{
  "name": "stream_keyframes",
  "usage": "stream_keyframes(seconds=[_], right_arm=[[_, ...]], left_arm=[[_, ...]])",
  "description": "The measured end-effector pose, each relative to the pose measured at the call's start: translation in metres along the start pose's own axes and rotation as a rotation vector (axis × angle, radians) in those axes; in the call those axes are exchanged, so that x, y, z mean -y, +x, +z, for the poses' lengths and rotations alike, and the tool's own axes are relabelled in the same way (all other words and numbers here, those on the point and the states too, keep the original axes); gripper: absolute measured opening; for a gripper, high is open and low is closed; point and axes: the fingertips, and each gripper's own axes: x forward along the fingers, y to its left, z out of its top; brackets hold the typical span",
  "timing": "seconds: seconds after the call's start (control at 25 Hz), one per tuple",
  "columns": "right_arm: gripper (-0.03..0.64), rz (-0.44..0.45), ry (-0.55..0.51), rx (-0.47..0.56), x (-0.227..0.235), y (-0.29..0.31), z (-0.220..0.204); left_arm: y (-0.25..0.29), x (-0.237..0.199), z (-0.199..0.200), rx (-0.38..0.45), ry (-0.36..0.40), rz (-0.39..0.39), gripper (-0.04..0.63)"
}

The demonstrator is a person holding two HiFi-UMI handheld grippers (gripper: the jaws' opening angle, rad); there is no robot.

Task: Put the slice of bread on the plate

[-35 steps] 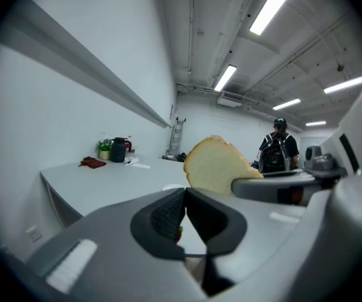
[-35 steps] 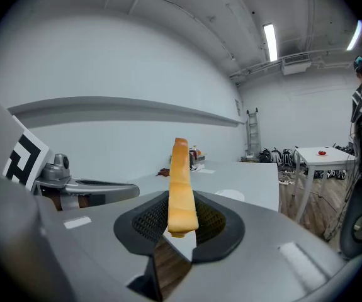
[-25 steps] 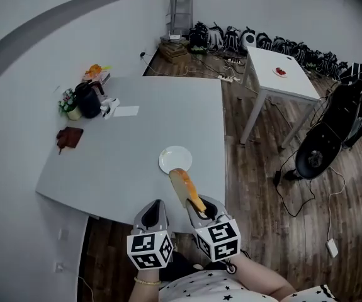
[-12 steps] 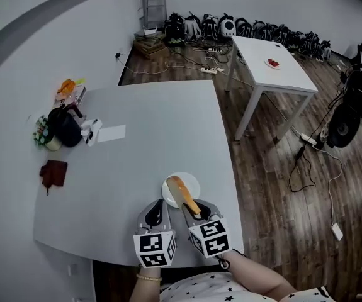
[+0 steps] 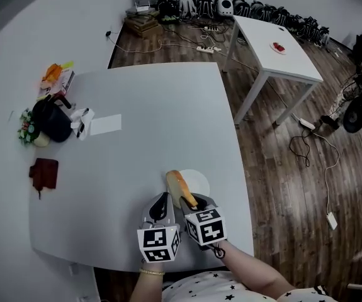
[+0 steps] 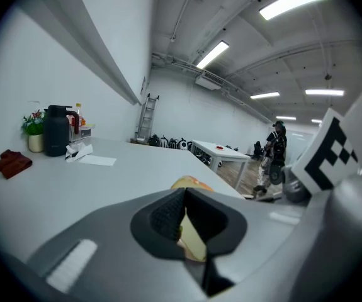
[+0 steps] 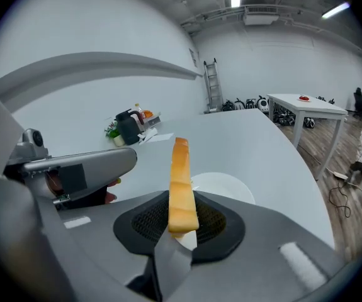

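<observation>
A slice of bread (image 5: 179, 186) with a golden crust stands on edge in my right gripper (image 5: 192, 201), which is shut on its near end. In the right gripper view the bread (image 7: 181, 181) sticks out past the right gripper (image 7: 182, 209) above the near left part of the white plate (image 7: 228, 187). The plate (image 5: 199, 181) lies on the grey table (image 5: 149, 118) close to its right edge. My left gripper (image 5: 162, 200) hovers just left of the bread, tips together and holding nothing. From the left gripper (image 6: 184, 197) the bread (image 6: 192, 182) shows just beyond the tips.
At the table's far left stand a black jug (image 5: 51, 121), a small potted plant (image 5: 26, 131), a sheet of paper (image 5: 105, 124) and a brown cloth (image 5: 44, 173). The table's right edge drops to wooden floor with cables. A white side table (image 5: 275, 49) stands beyond.
Both grippers have moved forward and down from the table's near edge. The bread, earlier short of the plate, now reaches over its near left part.
</observation>
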Motion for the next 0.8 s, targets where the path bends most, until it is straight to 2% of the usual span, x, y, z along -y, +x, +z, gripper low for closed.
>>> stream_keyframes(seconds=[0.24,0.32,0.4,0.52,0.72,0.8], right_arm=[[0.105,-0.056,-0.018,0.002,0.007,0.004,0.005],[0.145,-0.103,-0.051,0.017,0.013,0.003,0.008],[0.211,-0.145,-0.082,0.037,0.02,0.001,0.011],[0.253,-0.189,-0.092,0.068,0.03,-0.006,0.014],[0.249,-0.199,-0.081,0.109,0.036,-0.023,0.019],[0.223,-0.183,-0.072,0.124,0.032,-0.031,0.02]], left_arm=[[0.008,-0.002,-0.003,-0.018,-0.016,-0.026,0.009],[0.009,-0.001,-0.004,-0.022,-0.018,-0.036,0.008],[0.009,0.0,-0.005,-0.024,-0.02,-0.045,0.009],[0.008,0.003,-0.004,-0.02,-0.019,-0.055,0.009],[0.004,0.01,-0.001,-0.009,-0.014,-0.061,0.009],[0.0,0.013,0.001,-0.002,-0.011,-0.06,0.008]])
